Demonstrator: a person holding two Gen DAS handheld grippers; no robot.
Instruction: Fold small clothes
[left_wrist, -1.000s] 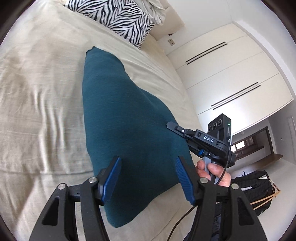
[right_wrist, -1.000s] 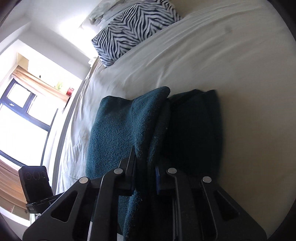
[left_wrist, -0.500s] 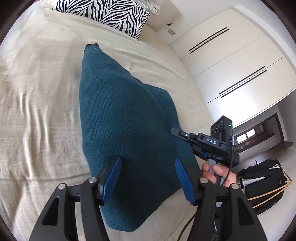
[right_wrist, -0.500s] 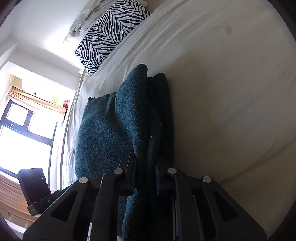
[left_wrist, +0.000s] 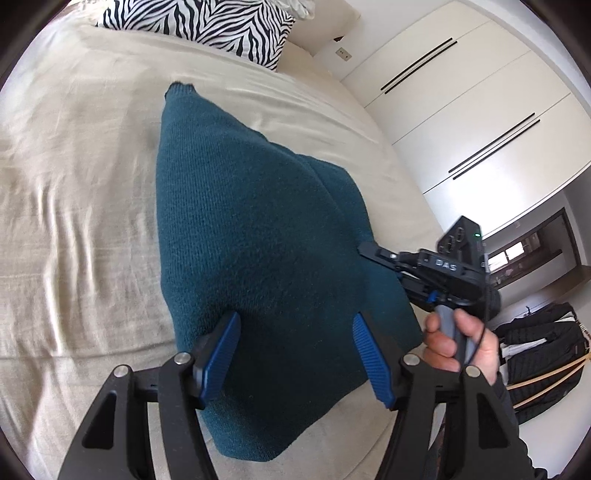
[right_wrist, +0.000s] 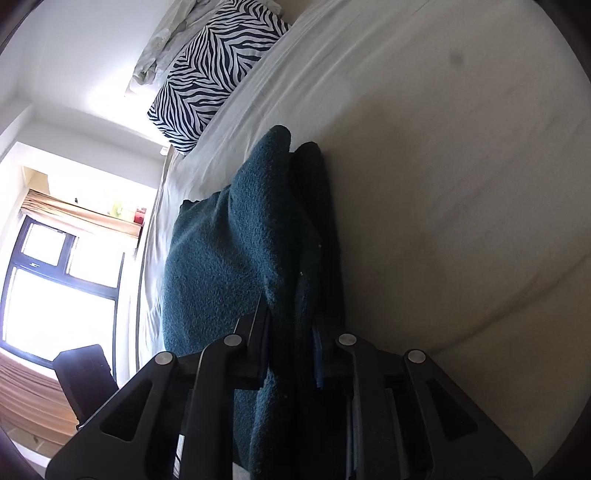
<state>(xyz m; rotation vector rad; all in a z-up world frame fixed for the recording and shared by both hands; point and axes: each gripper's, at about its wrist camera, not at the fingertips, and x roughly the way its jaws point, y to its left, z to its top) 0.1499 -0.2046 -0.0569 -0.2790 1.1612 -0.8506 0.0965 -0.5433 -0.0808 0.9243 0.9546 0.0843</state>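
Left wrist view: a teal knitted garment (left_wrist: 258, 251) is lying on a beige bed (left_wrist: 74, 221), and the left gripper (left_wrist: 295, 354) is hovering over its near end with its blue fingers (left_wrist: 221, 354) spread wide apart, gripping nothing. The near tip of the garment is partly covered by the gripper's black frame. At the garment's right edge, near the bed's right side, the right gripper (left_wrist: 373, 253) is reaching in, held by a hand (left_wrist: 458, 343); from here its fingertips are too small to read. The garment's long axis is running from the foot side toward the head of the bed, narrowing to a cuff that is pointing at a zebra-print pillow (left_wrist: 207, 26).

In the right wrist view, the right gripper (right_wrist: 290, 332) is pinching a thick fold of the teal garment (right_wrist: 229, 251) between its closed fingers (right_wrist: 258, 325), and the fabric is hiding most of both pads. The far bedsheet is dim and blurred.

Compared with half a second ago, the pillow (right_wrist: 218, 70) is sitting nearer the top of both views, and the held fold is looking narrower and more upright. A white wardrobe (left_wrist: 480, 110) is filling the background.
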